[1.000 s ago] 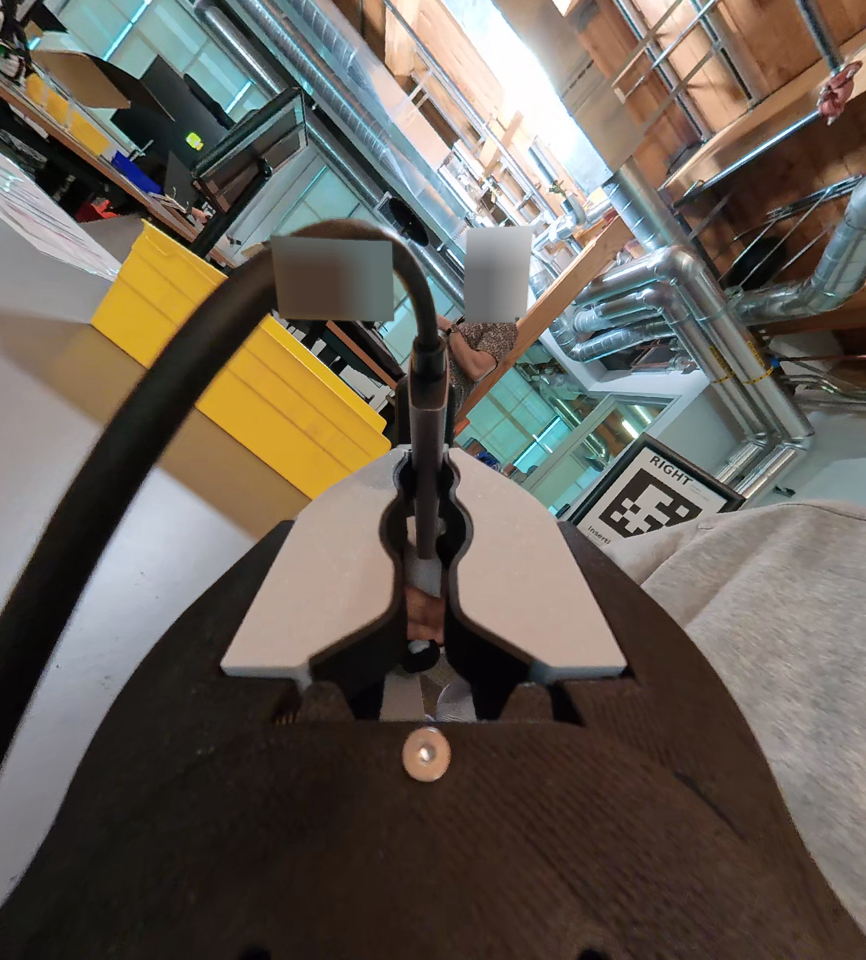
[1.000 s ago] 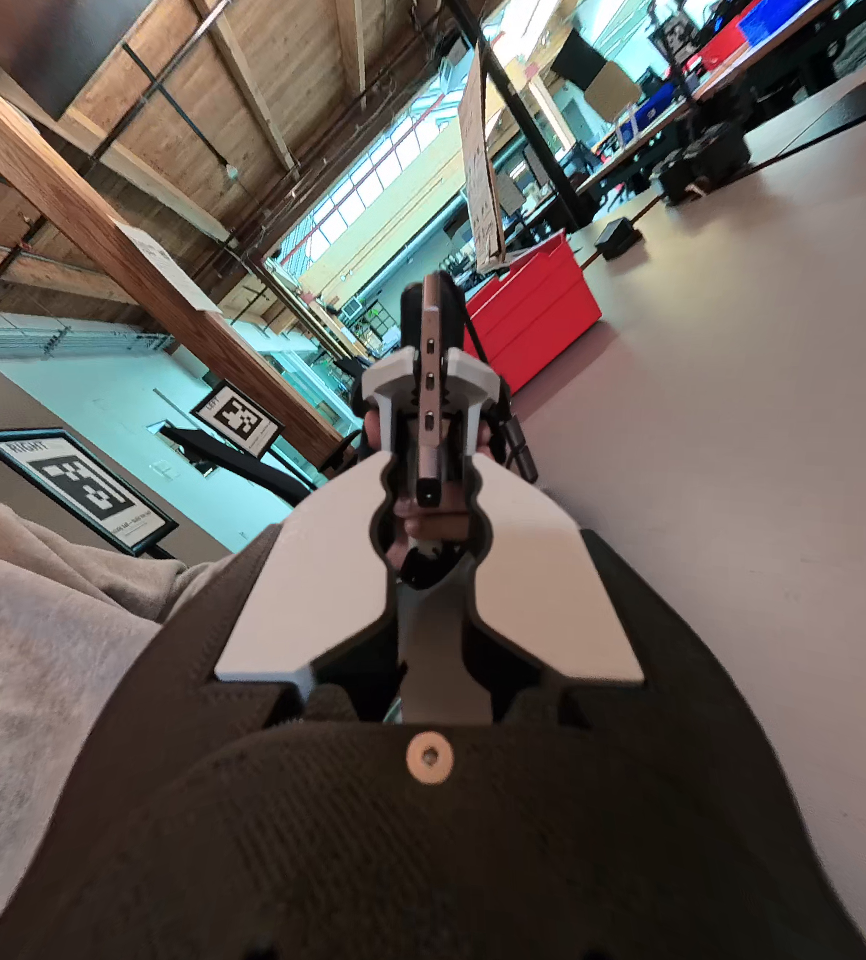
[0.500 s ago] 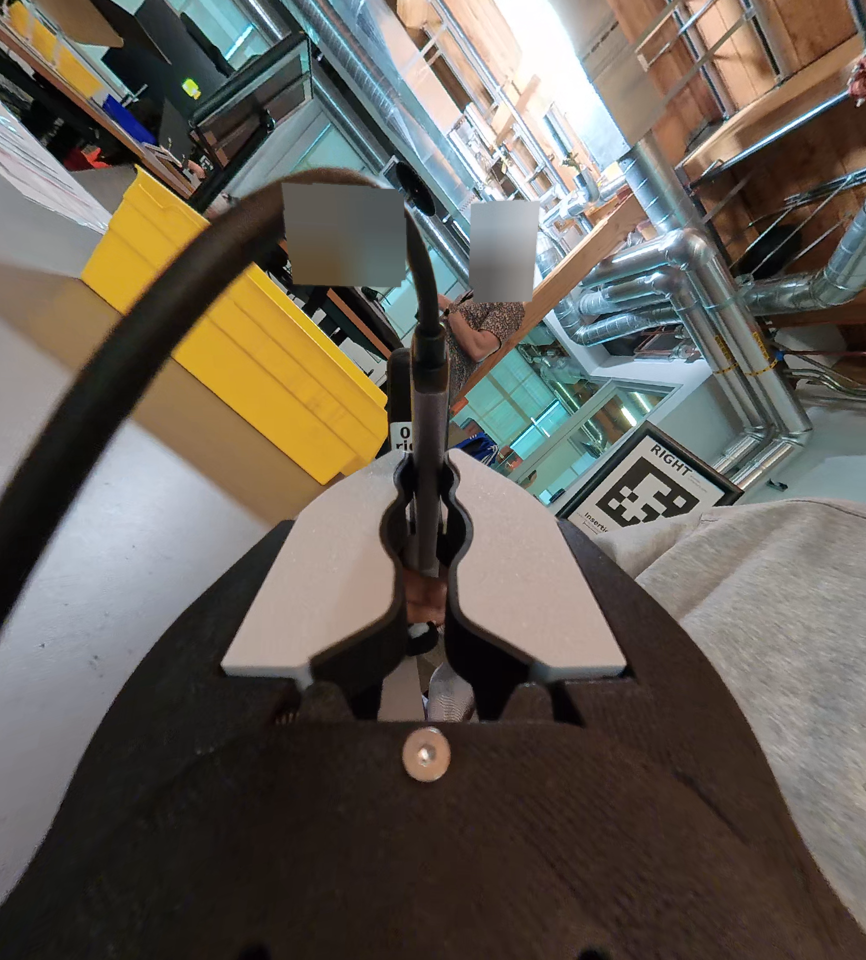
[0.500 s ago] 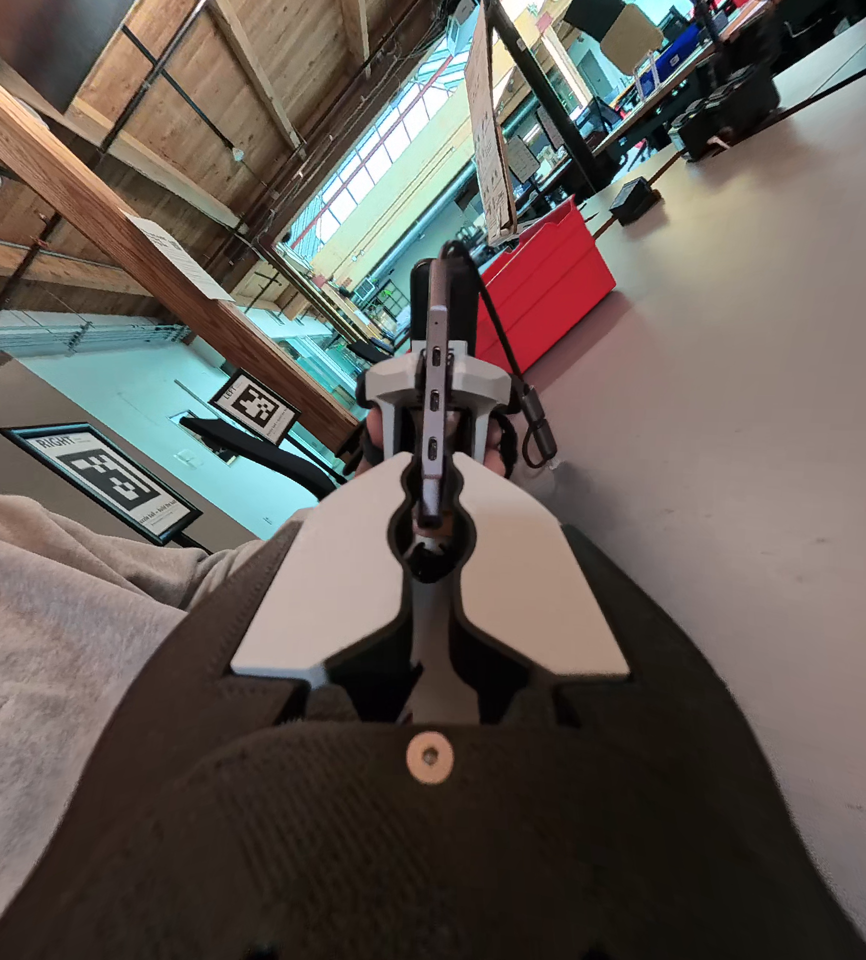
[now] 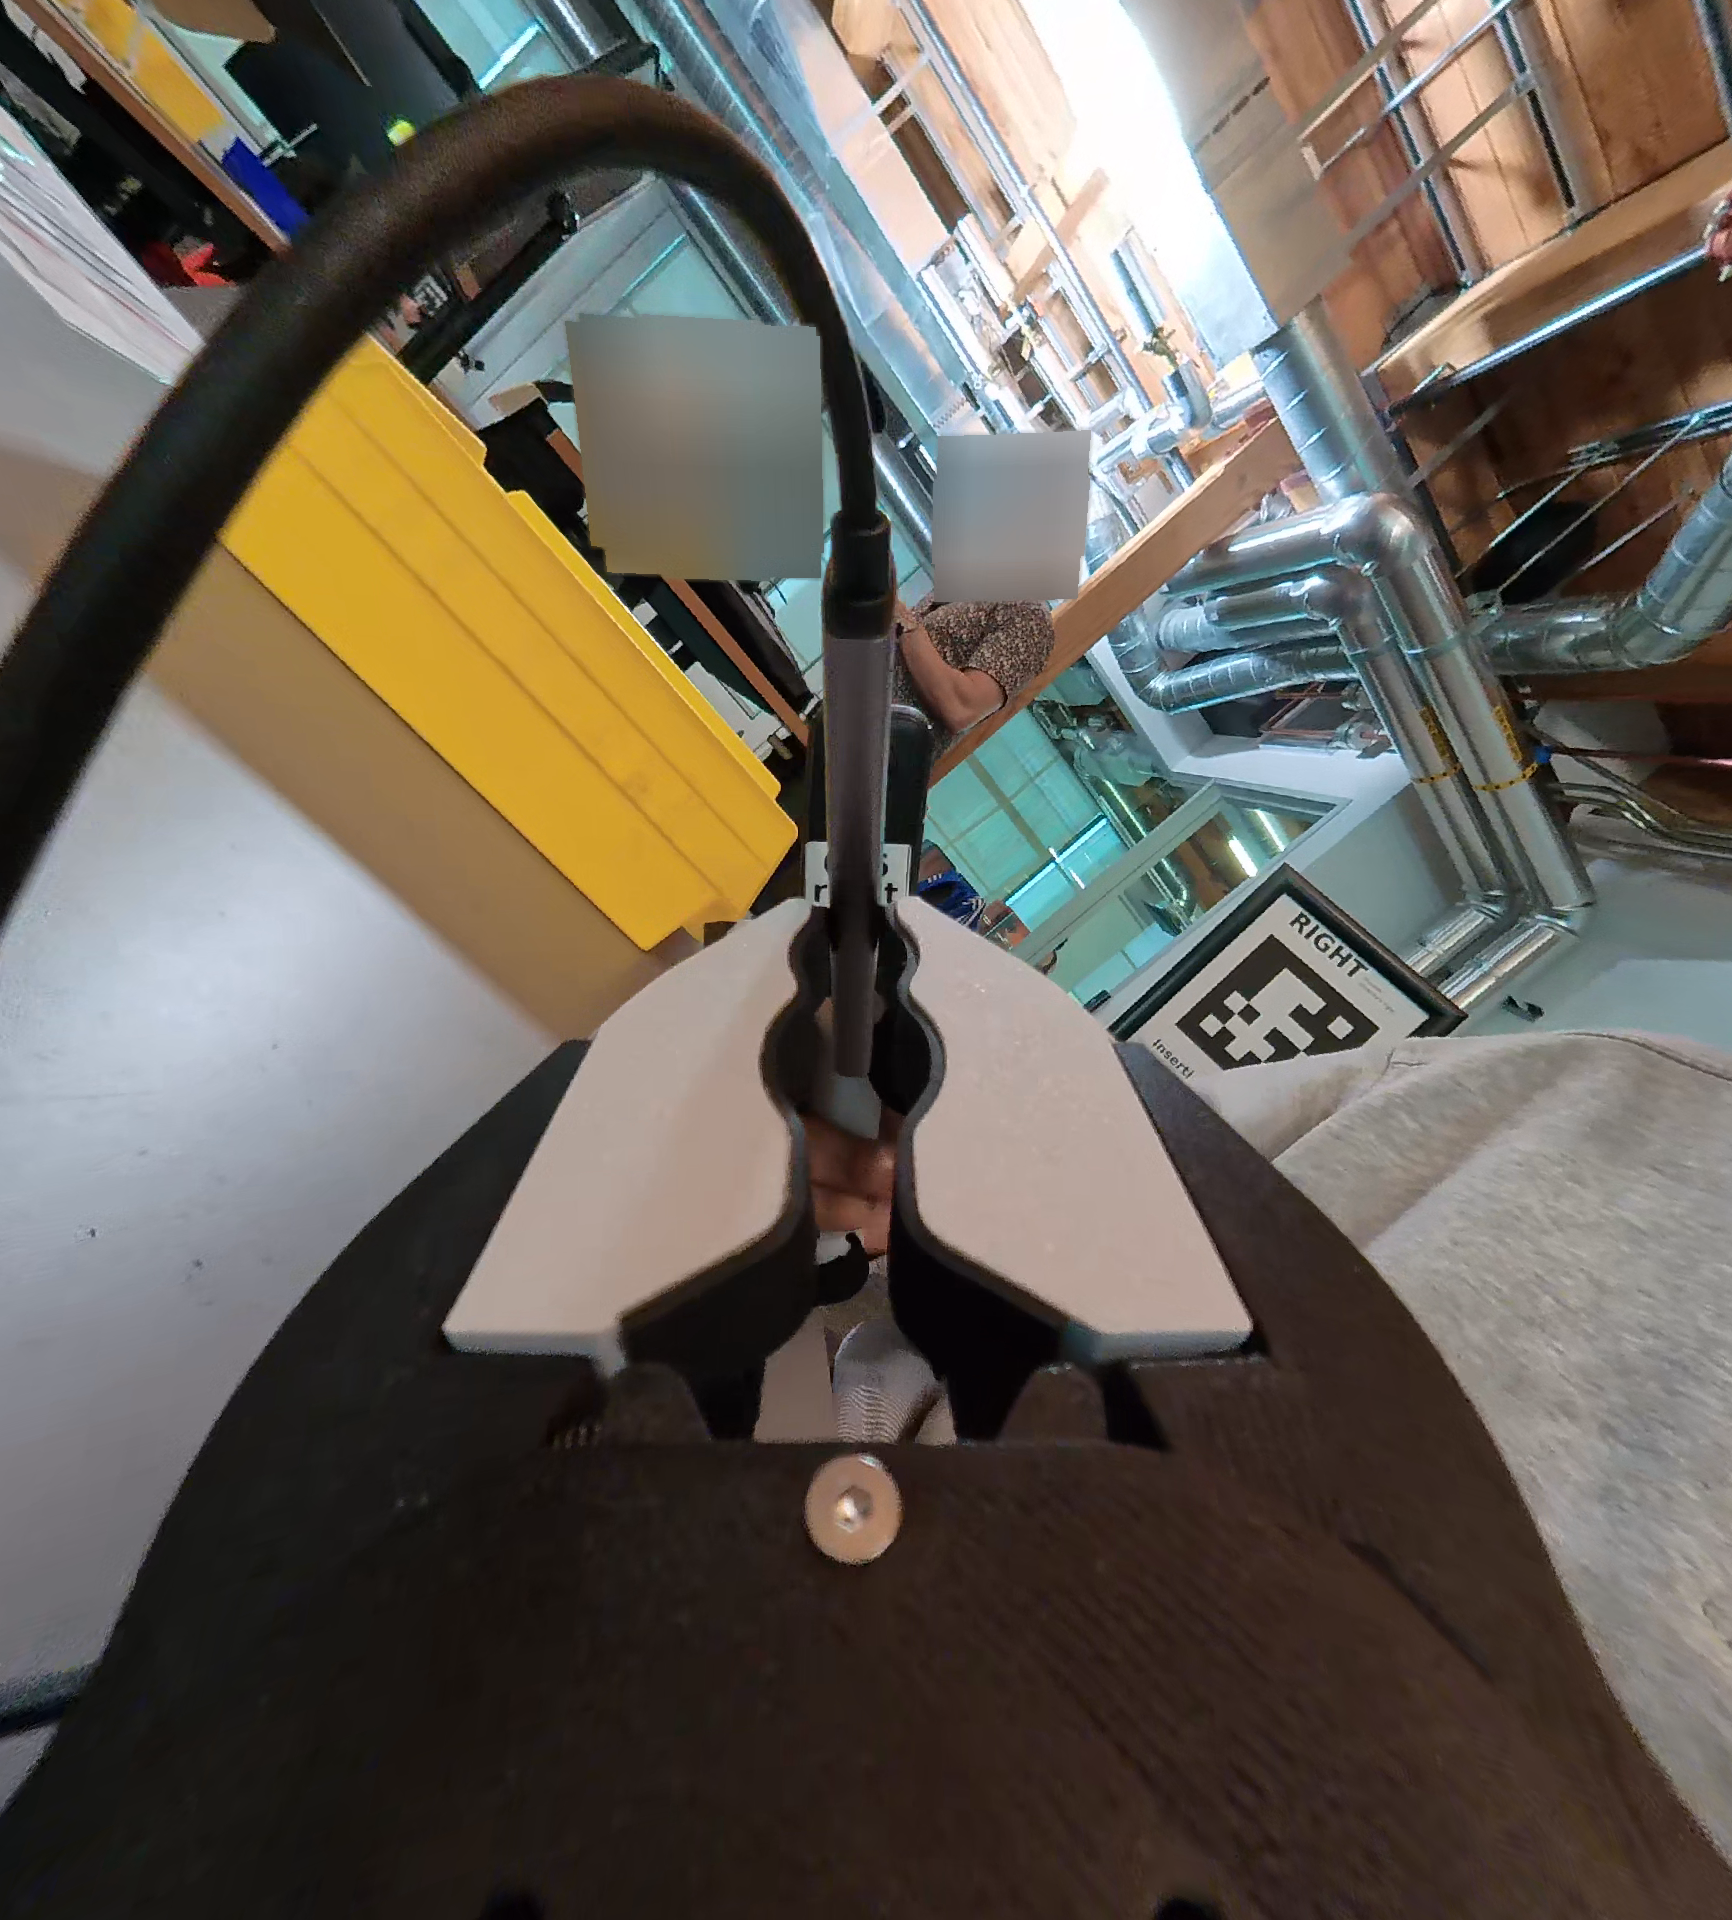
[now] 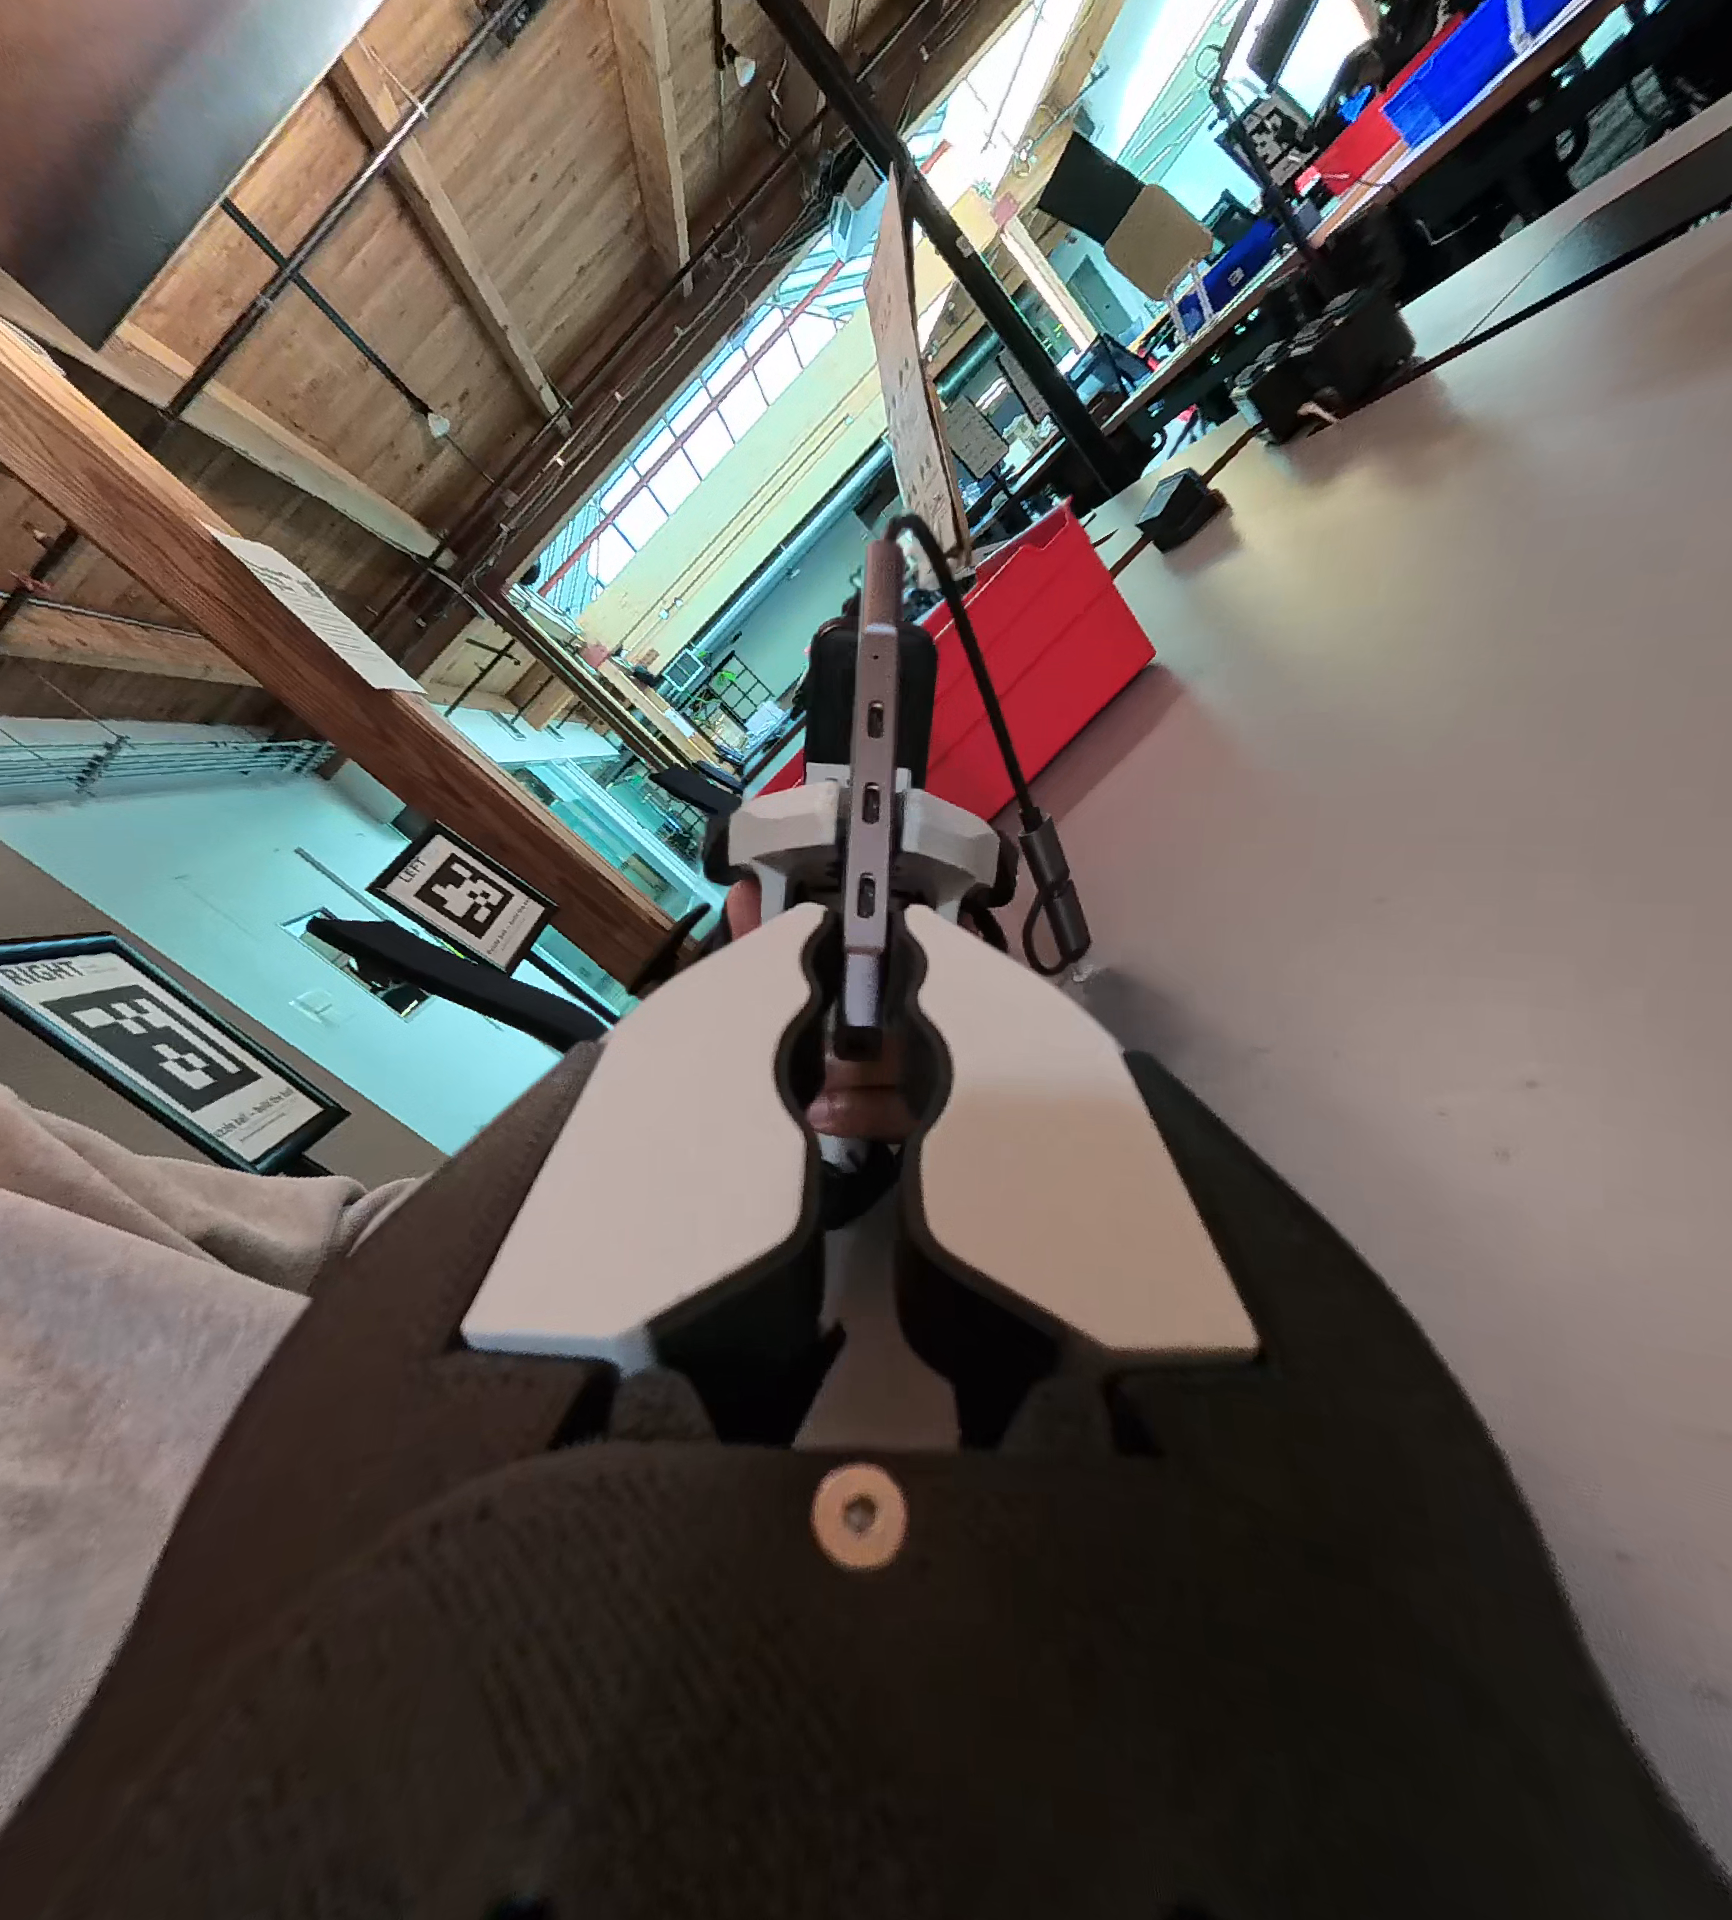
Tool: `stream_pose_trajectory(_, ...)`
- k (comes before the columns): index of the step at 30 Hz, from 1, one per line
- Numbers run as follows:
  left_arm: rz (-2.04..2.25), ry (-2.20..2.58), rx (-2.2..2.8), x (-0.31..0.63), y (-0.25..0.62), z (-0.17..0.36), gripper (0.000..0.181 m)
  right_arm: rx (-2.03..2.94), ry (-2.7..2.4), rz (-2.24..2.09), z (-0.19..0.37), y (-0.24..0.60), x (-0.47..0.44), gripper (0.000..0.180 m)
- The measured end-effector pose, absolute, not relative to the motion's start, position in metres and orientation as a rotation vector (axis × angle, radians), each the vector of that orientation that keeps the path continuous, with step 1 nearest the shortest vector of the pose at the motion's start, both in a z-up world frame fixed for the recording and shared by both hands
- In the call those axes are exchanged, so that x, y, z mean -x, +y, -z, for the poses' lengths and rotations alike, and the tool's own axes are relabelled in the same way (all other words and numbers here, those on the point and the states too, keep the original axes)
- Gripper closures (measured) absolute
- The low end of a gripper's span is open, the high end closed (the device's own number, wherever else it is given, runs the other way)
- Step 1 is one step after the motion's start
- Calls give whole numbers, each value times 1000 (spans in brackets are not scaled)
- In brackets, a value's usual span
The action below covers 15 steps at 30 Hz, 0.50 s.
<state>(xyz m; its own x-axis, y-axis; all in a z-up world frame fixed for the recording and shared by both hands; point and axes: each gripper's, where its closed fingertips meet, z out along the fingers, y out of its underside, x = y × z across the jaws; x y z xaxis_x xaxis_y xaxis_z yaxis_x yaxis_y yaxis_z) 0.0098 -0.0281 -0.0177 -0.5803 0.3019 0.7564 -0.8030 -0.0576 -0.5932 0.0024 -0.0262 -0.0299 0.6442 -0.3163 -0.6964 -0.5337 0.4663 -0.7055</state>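
My left gripper is shut on one end of a slim grey metal hub, seen edge-on. The hub's thick black cable arches up and away to the left. My right gripper is shut on the other end of the same hub, whose narrow side with three small ports faces the camera. In the right wrist view the left gripper's white fingers clamp the hub farther along. The cable's grey plug hangs to the right, above the table. The hub is held in the air between both grippers.
A grey table carries a red bin and a small black box. A yellow bin stands at the left. A grey sweatshirt is close by. Framed marker boards stand behind, and a person farther off. Only a small space, under 4 cm, lies between the two pairs of fingers.
Both grippers stay shut on the hub. The cable's arch has risen in the left view. In the right view the dangling plug has swung into sight at the right.
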Motion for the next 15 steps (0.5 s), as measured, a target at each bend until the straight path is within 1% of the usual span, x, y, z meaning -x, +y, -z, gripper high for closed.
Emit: stream_pose_trajectory(15, -1744, -1363, -545, -8, -28, 16, 172, 1220, 877, -66, 34, -14, 2, 170)
